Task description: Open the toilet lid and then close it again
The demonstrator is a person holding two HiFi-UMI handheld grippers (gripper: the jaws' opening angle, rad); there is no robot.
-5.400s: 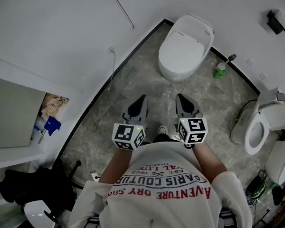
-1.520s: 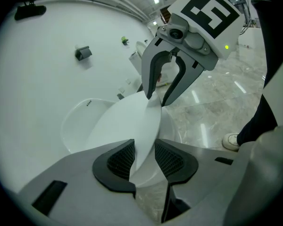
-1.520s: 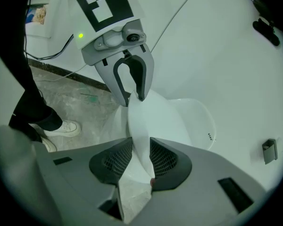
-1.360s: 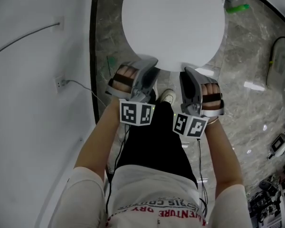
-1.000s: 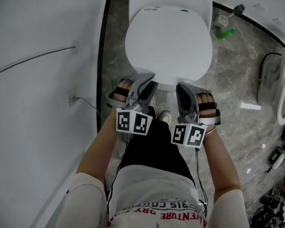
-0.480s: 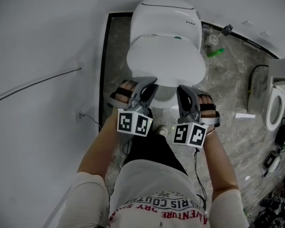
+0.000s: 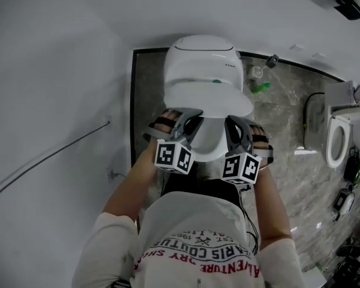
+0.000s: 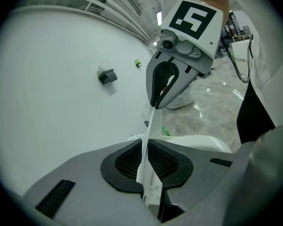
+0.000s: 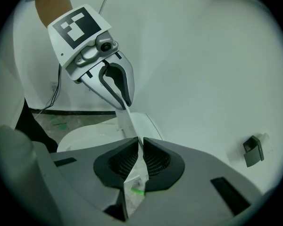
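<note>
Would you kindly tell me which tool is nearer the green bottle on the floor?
Right. The right tool grips the toilet lid at its front edge, on the side toward the green bottle; the left tool grips the same edge farther from it.

"AVENTURE" upside down on shirt point(image 7: 198, 233)

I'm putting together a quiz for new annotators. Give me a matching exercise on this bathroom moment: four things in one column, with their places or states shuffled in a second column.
Things:
A toilet lid
B green bottle
C second toilet
D left gripper

Places or states:
1 small, on the marble floor
2 shut on the lid's front edge
3 at the head view's right edge, seat ring showing
4 tilted partly up

Pairs: A-4, B-1, C-3, D-2
</note>
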